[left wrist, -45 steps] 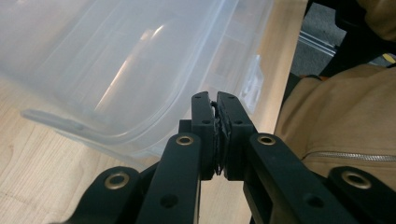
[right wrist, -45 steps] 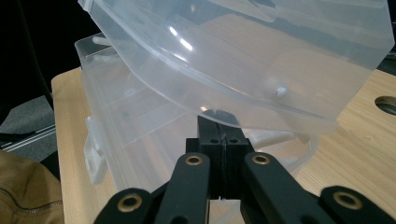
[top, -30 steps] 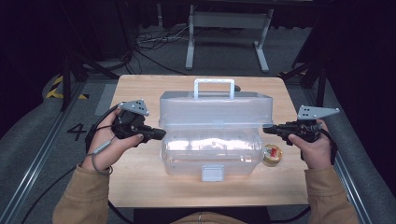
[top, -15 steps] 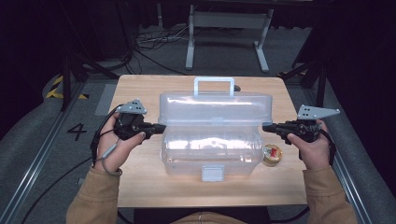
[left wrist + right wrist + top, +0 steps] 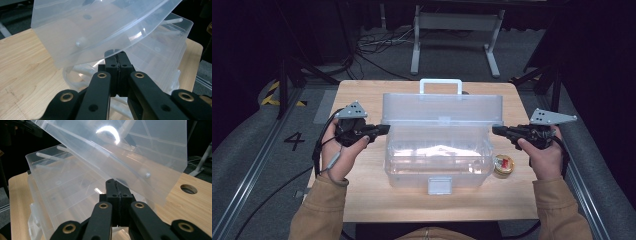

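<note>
A clear plastic box [image 5: 439,150] sits in the middle of the wooden table [image 5: 362,200], its lid [image 5: 442,107] raised and tilted back, with a white handle [image 5: 440,84] at the far edge and a white latch [image 5: 439,185] on the near front wall. The left gripper [image 5: 384,129] points at the box's left end, its tip at the edge just under the raised lid; in the left gripper view its jaws are pressed together with nothing between them, and the lid [image 5: 100,27] slopes overhead. The right gripper [image 5: 496,130] points at the box's right end from the opposite side, jaws likewise closed and empty, its tip just beside the wall below the lid [image 5: 130,150]. Whether either tip touches the plastic cannot be told. A small round tin [image 5: 503,165] lies on the table just right of the box, its label too small to read. A "4" [image 5: 294,141] is marked on the grey floor left of the table.
</note>
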Tool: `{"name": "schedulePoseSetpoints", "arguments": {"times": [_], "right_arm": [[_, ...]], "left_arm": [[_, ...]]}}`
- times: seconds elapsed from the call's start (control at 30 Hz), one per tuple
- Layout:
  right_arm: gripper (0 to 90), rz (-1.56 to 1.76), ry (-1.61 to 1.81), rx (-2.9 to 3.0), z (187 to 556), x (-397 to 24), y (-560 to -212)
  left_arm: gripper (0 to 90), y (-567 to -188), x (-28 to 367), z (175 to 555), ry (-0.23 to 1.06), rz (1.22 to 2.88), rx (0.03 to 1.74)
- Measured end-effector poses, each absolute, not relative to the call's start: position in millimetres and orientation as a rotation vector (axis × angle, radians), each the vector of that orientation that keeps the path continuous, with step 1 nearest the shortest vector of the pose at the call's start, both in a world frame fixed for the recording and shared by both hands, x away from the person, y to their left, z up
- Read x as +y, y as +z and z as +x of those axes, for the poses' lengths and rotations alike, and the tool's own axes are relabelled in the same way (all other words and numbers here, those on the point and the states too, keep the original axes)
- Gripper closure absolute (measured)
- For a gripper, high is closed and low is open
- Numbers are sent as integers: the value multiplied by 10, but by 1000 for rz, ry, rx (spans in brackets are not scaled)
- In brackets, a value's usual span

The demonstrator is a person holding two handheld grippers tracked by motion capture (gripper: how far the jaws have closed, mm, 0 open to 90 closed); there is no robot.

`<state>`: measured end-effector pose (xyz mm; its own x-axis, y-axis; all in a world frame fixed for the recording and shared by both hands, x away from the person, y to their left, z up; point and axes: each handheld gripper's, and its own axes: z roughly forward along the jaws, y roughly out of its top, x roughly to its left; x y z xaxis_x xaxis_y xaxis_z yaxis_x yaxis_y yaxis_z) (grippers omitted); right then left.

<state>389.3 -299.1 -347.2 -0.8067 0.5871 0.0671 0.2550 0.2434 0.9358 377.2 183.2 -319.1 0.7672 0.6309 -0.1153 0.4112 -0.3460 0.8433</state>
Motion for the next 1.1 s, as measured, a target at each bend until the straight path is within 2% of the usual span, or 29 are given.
{"name": "schedulePoseSetpoints", "arguments": {"times": [1.1], "right_arm": [[900,863,1575,2127,4139,-2933,-3301]], "left_arm": [[891,-3054,1709,4137,341,1918,822]]}}
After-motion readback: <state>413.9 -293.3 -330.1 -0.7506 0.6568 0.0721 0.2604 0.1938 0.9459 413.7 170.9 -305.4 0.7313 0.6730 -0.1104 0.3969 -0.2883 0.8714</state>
